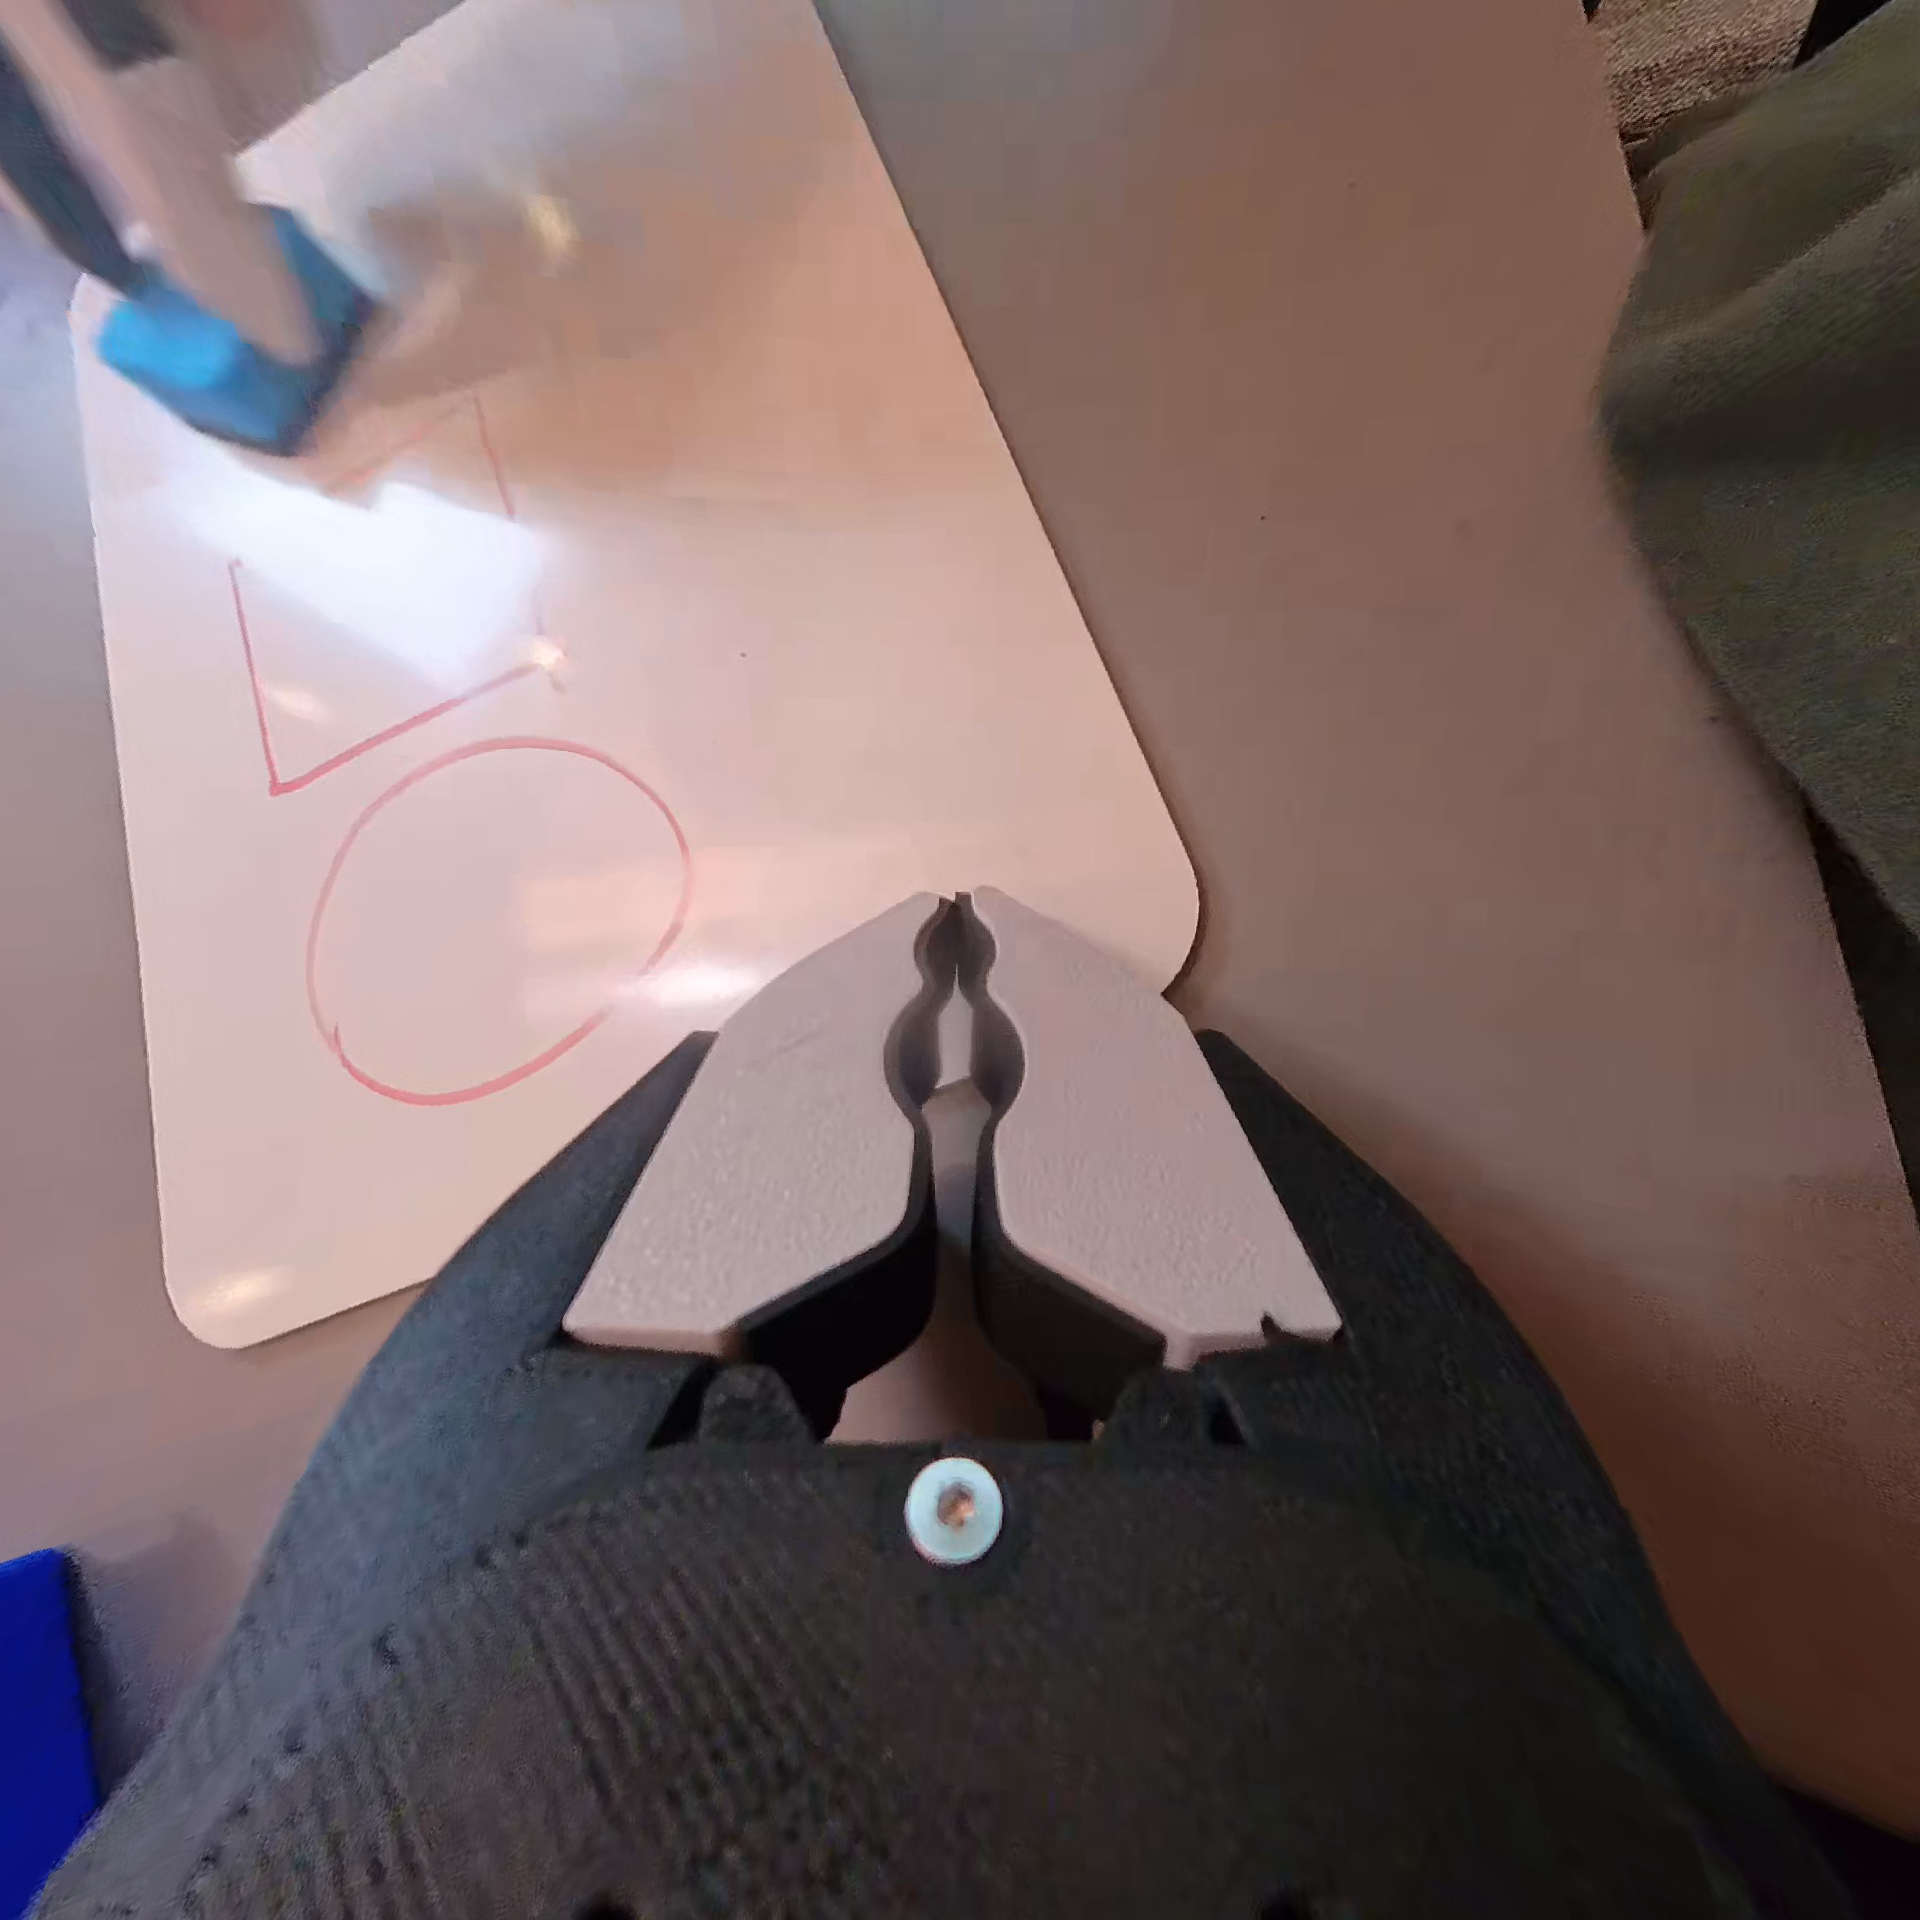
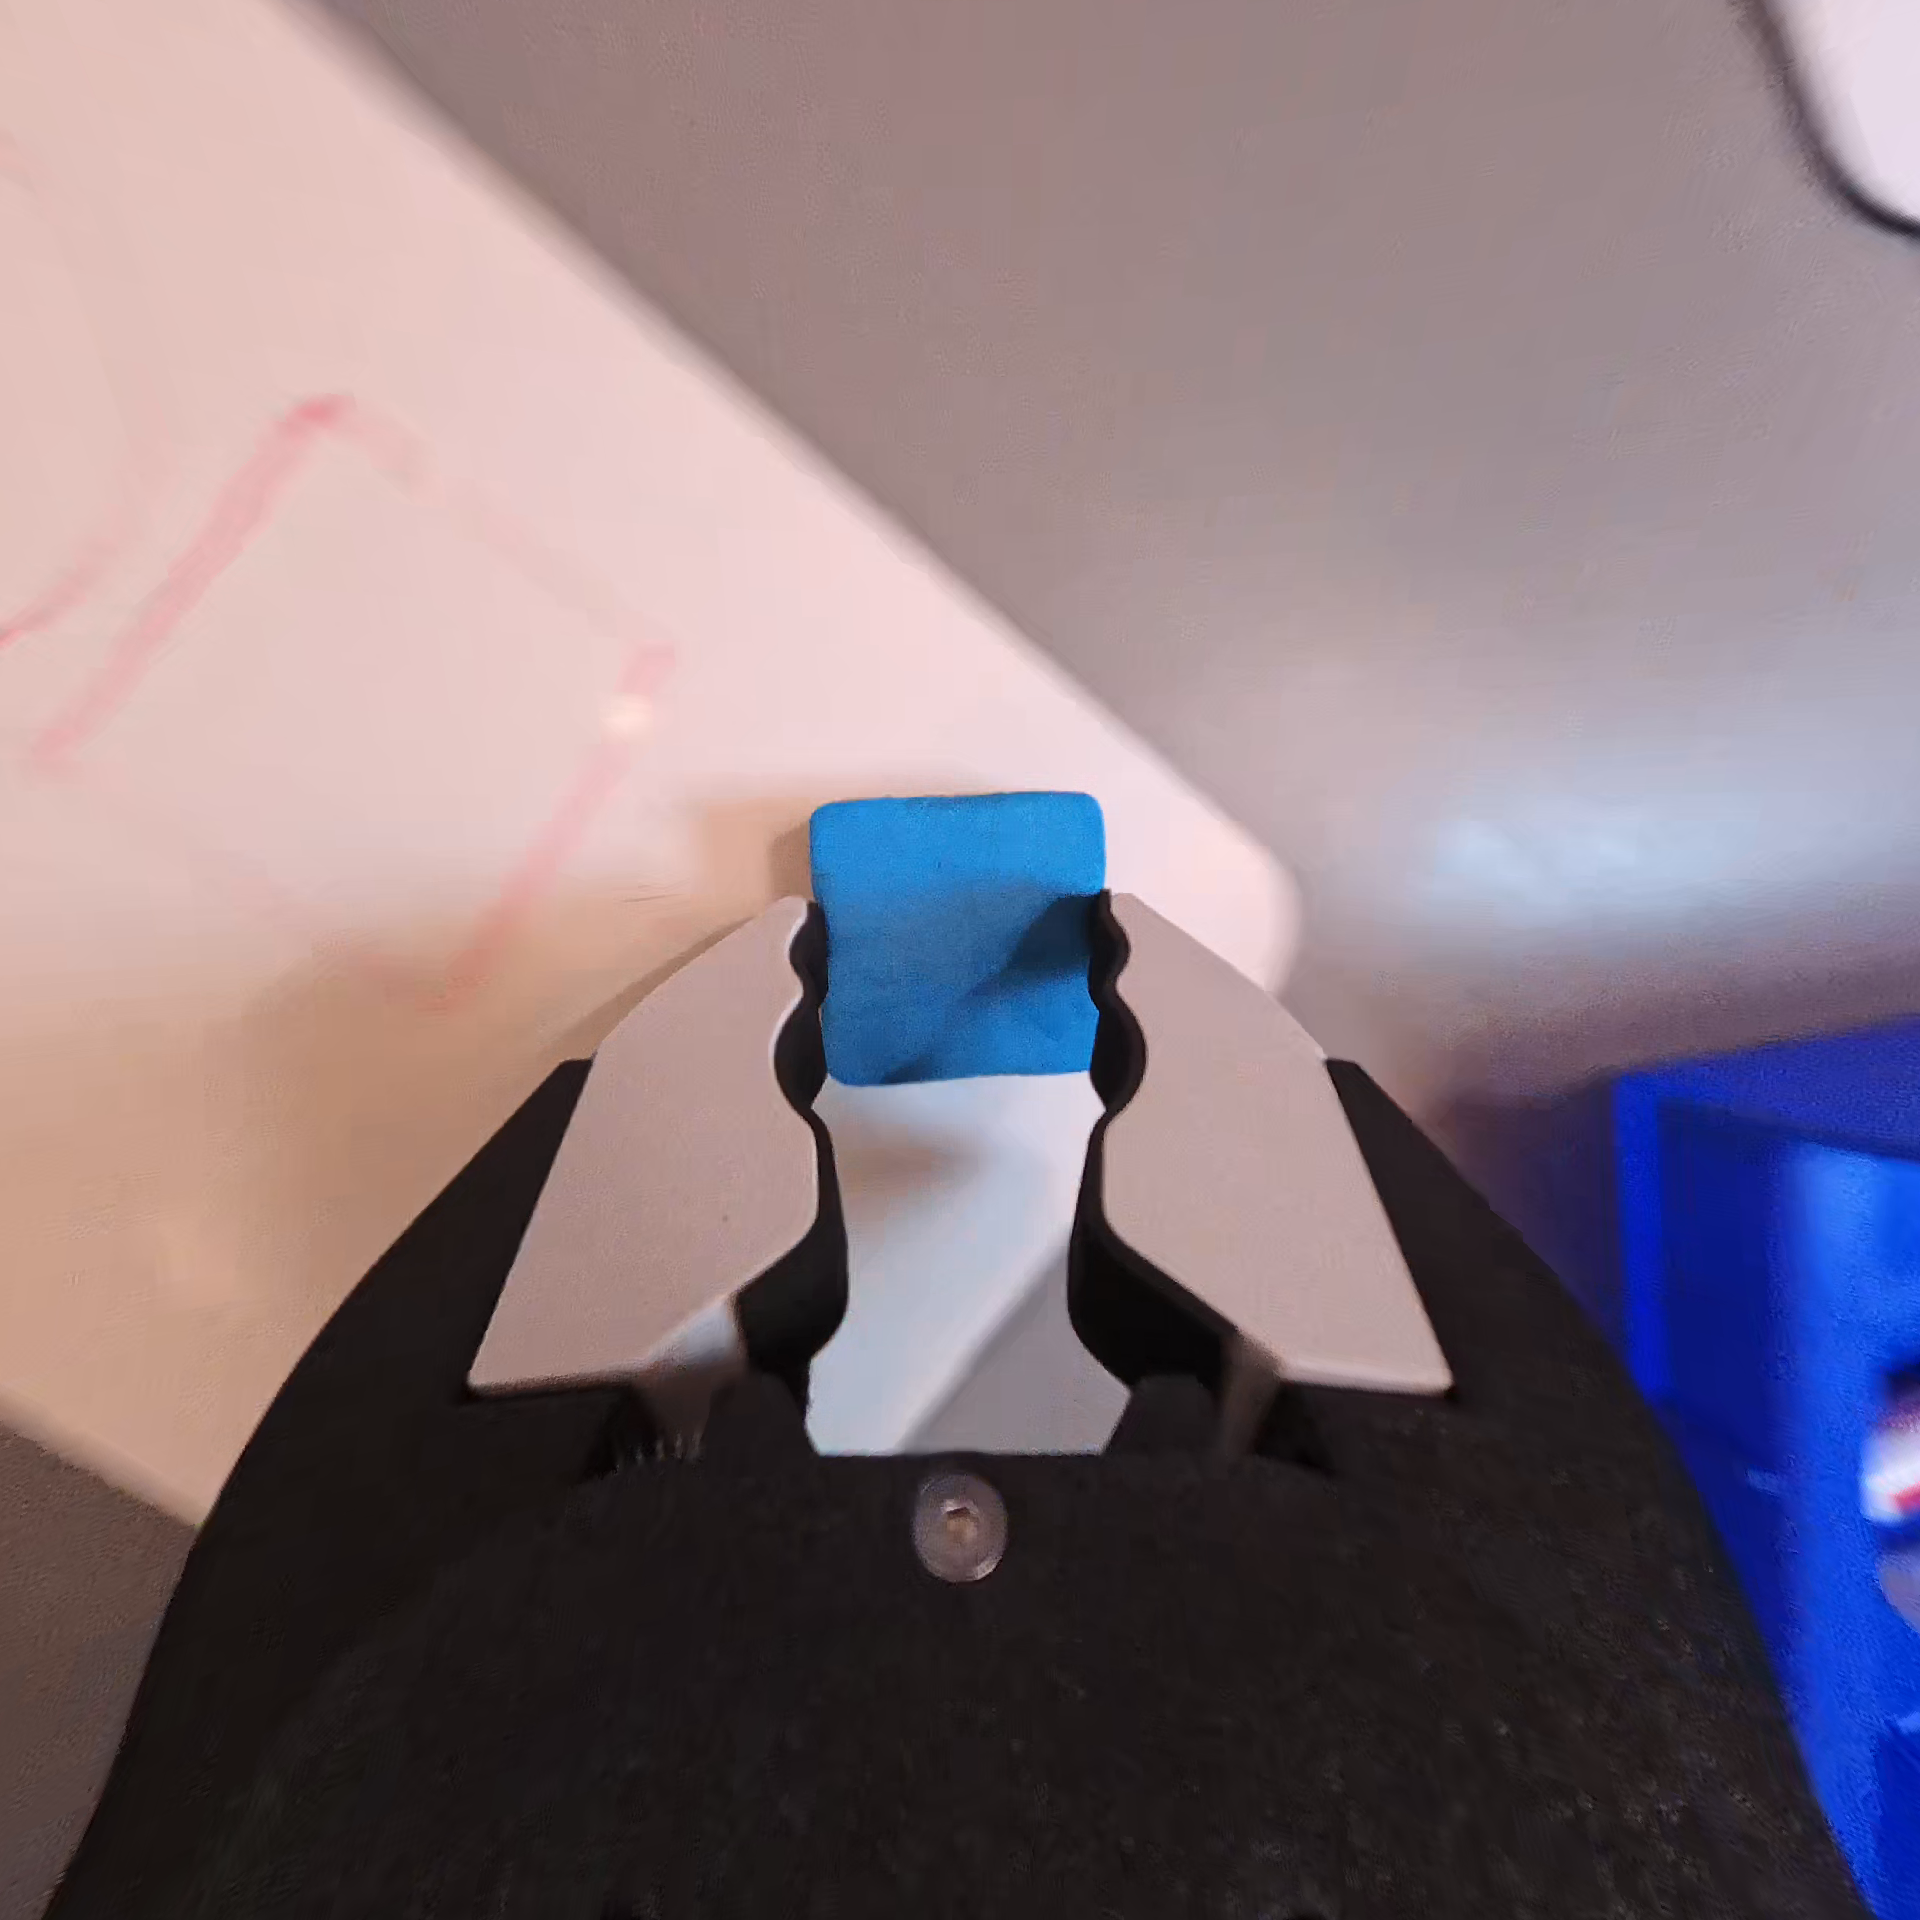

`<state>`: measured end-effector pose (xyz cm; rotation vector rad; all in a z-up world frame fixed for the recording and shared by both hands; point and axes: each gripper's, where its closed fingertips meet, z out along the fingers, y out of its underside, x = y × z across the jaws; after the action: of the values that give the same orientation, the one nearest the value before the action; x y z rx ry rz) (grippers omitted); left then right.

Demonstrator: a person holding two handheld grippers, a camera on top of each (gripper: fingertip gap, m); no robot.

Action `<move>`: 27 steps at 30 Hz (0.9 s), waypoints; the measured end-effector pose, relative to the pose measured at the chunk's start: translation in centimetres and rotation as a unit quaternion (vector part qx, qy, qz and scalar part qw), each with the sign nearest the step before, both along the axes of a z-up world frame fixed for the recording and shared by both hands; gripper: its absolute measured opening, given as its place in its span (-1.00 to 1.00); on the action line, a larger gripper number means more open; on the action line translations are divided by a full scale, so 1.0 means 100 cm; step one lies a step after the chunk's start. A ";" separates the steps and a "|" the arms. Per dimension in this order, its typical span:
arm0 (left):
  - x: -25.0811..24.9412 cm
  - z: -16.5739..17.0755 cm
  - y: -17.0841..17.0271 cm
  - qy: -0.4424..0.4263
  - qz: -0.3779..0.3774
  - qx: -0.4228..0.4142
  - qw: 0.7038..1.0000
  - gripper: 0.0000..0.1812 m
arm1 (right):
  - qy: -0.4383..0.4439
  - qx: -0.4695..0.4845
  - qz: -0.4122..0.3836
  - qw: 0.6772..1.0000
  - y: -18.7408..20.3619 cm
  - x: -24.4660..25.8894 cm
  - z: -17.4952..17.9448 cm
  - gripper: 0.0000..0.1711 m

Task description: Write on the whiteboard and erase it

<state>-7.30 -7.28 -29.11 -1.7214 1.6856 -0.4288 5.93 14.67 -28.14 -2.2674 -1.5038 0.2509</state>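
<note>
Two red shapes (image 1: 436, 748) on whiteboard (image 1: 831, 623), square partly blurred, eraser (image 2: 956, 940) pinched by right gripper (image 2: 951, 914)

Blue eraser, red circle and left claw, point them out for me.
Blue eraser (image 2: 956, 935): right wrist view, its top face.
Red circle (image 1: 681, 862): left wrist view, its right-hand stroke.
Left claw (image 1: 958, 902): left wrist view, between its touching tips.
</note>
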 end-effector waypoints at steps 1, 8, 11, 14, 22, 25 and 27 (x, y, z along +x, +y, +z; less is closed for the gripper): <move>0.000 0.000 0.001 0.002 0.001 0.005 1.000 -1.00 | 0.007 0.004 -0.028 1.000 0.022 0.011 0.000 -0.43; -0.003 0.000 0.002 0.000 0.004 0.004 1.000 -1.00 | -0.028 -0.044 0.107 0.993 -0.080 -0.011 0.000 -0.43; -0.002 0.000 0.001 0.003 0.001 0.011 1.000 -1.00 | -0.031 -0.014 0.105 0.994 -0.061 -0.026 0.000 -0.43; -0.003 0.000 0.002 0.007 0.004 0.021 1.000 -1.00 | 0.012 -0.002 -0.017 1.000 0.016 0.001 0.000 -0.43; -0.007 0.000 0.003 0.008 0.006 0.025 1.000 -1.00 | -0.060 -0.043 0.119 0.990 -0.123 -0.008 0.000 -0.43; -0.005 0.000 0.000 0.007 -0.001 0.021 1.000 -1.00 | -0.076 -0.037 0.147 0.985 -0.140 -0.019 0.003 -0.43; -0.003 0.000 -0.001 0.005 -0.004 0.017 1.000 -1.00 | -0.059 -0.005 0.125 0.990 -0.104 -0.031 0.003 -0.42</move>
<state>-7.64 -7.41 -29.10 -1.6955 1.6971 -0.3932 2.79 4.27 -27.79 -2.1307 -1.8550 0.1978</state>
